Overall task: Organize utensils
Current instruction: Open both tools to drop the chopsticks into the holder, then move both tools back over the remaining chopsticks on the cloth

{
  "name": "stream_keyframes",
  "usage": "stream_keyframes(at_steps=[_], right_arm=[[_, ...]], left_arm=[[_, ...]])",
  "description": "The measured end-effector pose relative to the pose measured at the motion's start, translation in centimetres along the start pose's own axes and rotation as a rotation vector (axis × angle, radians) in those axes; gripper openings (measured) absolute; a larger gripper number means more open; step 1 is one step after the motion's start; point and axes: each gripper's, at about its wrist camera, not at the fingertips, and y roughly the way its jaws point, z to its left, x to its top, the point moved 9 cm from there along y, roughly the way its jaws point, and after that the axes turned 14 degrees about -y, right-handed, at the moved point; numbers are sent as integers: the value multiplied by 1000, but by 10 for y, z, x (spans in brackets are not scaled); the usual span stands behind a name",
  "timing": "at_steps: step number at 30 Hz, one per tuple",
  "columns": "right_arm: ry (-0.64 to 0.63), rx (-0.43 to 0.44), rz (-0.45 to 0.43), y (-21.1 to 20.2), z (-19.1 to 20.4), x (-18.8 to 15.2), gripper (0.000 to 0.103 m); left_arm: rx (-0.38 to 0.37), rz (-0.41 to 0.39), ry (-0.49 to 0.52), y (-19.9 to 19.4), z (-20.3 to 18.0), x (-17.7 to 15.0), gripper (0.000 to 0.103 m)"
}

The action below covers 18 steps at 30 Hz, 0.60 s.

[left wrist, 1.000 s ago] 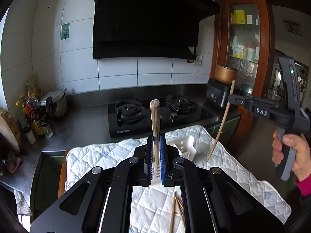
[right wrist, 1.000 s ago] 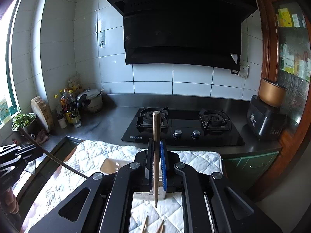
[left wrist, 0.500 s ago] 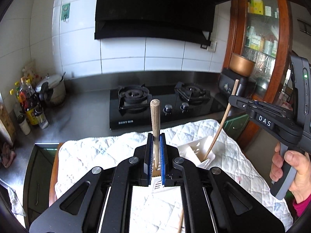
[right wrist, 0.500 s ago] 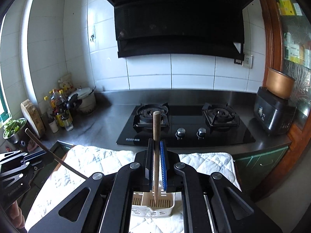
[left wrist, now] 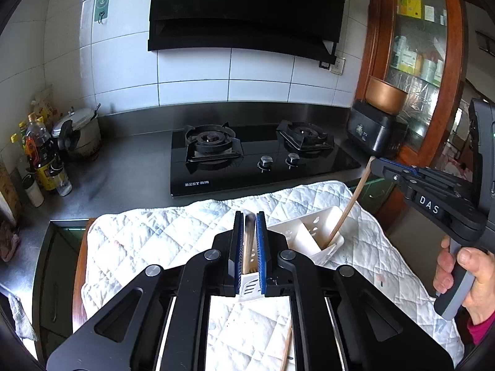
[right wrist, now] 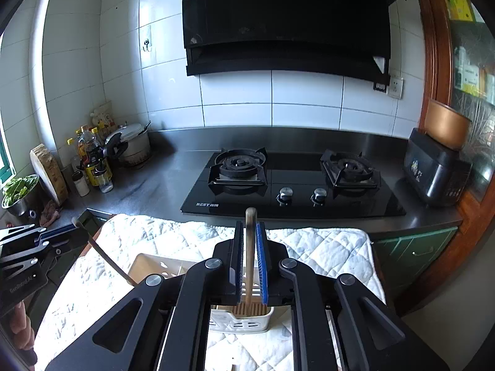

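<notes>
A white utensil holder (left wrist: 309, 235) stands on the quilted cloth (left wrist: 154, 241); it also shows in the right wrist view (right wrist: 241, 321). My left gripper (left wrist: 249, 247) is shut on a wooden chopstick (left wrist: 247, 247) whose lower end is down in the holder. My right gripper (right wrist: 249, 262) is shut on another wooden chopstick (right wrist: 250, 247), its lower end inside the holder's right compartment. That chopstick (left wrist: 349, 204) and the right gripper (left wrist: 376, 162) show at the right of the left wrist view. The left gripper (right wrist: 74, 225) shows at the left of the right wrist view.
A loose chopstick (left wrist: 286, 349) lies on the cloth near me. A black gas hob (left wrist: 256, 157) sits behind the cloth. Bottles (left wrist: 43, 160) and a pot (left wrist: 80, 133) stand at the left, a black appliance (left wrist: 374, 136) at the right. A sink (left wrist: 55, 266) lies left of the cloth.
Both grippers have moved down and forward, lowering their chopsticks into the white holder. The left chopstick's top now barely shows above the pads.
</notes>
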Motion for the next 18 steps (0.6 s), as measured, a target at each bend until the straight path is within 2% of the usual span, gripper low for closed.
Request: stream_keyframes(at_steps=[1, 4, 7, 8, 13, 18], right_arm=[[-4, -9, -10, -7, -1, 2, 19], [-12, -17, -40, -34, -3, 4, 23], [-17, -17, -62, -65, -2, -5, 34], [-23, -17, -63, -74, -1, -10, 35], [-42, 4, -17, -108, 17, -63, 35], [-67, 15, 68, -128, 44, -141, 35]], left_arm=[[-3, -9, 1, -6, -2, 2, 8], [-11, -45, 6, -30, -6, 5, 9], [-25, -77, 16, -59, -7, -2, 9], [-28, -82, 19, -67, -6, -6, 9], [-45, -74, 18, -101, 2, -48, 9], [-65, -30, 2, -118, 15, -110, 9]])
